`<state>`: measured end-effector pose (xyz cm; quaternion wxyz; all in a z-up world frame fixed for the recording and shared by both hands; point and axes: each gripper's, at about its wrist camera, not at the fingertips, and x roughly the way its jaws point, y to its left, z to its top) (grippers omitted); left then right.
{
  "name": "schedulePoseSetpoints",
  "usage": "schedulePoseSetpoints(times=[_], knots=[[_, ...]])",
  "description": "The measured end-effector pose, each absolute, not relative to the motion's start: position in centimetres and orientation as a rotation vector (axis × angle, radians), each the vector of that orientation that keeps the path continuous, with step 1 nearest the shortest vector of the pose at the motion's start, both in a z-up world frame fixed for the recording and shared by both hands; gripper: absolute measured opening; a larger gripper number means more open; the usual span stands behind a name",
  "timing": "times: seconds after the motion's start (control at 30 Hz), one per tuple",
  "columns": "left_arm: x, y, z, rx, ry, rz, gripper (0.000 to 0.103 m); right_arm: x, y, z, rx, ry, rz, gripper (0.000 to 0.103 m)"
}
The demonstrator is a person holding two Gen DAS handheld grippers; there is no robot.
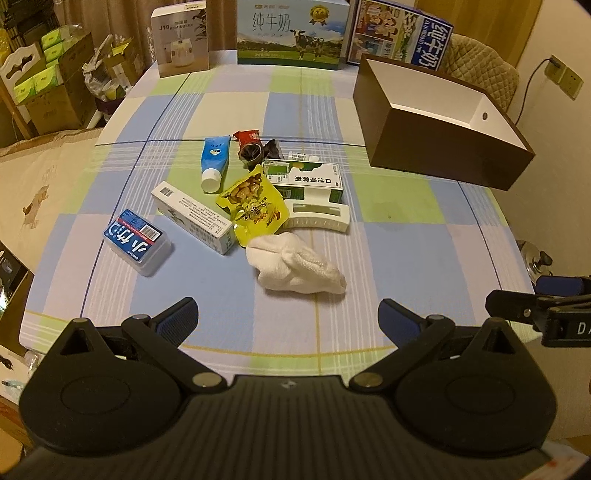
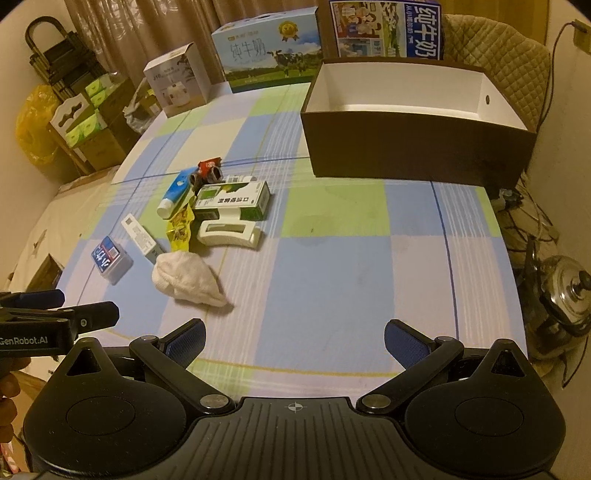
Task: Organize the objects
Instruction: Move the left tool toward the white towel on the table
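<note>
Loose items lie in a cluster mid-table: a rolled white cloth (image 1: pixel 295 267) (image 2: pixel 186 280), a yellow snack pouch (image 1: pixel 253 206), a white hair clip (image 1: pixel 319 218) (image 2: pixel 229 234), a green-white box (image 1: pixel 306 181) (image 2: pixel 232 199), a long white box (image 1: pixel 194 218), a blue tube (image 1: pixel 214 158) (image 2: pixel 173 195), a blue-labelled plastic case (image 1: pixel 136 242) (image 2: pixel 110 260) and a red packet (image 1: pixel 248 137). An open brown box (image 1: pixel 436 147) (image 2: pixel 417 147), white inside, stands at the back right. My left gripper (image 1: pixel 288 317) is open and empty just short of the cloth. My right gripper (image 2: pixel 293 339) is open and empty over bare cloth.
The table (image 1: pixel 406 251) has a checked blue-green cloth. Milk cartons (image 1: pixel 291 33) and a humidifier box (image 1: pixel 181 40) stand along the far edge. A metal pot (image 2: pixel 565 295) sits on the floor at right. Stacked boxes (image 1: pixel 51 81) stand at left.
</note>
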<state>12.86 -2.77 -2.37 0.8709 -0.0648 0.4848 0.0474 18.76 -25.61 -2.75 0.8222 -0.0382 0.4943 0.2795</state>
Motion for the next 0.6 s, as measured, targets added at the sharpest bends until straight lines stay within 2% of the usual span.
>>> schedulePoseSetpoints(times=[0.6], knots=[[17.7, -2.9, -5.5, -0.214, 1.039, 0.174, 0.102, 26.1, -26.0, -4.5, -0.12, 1.068, 0.634, 0.101]])
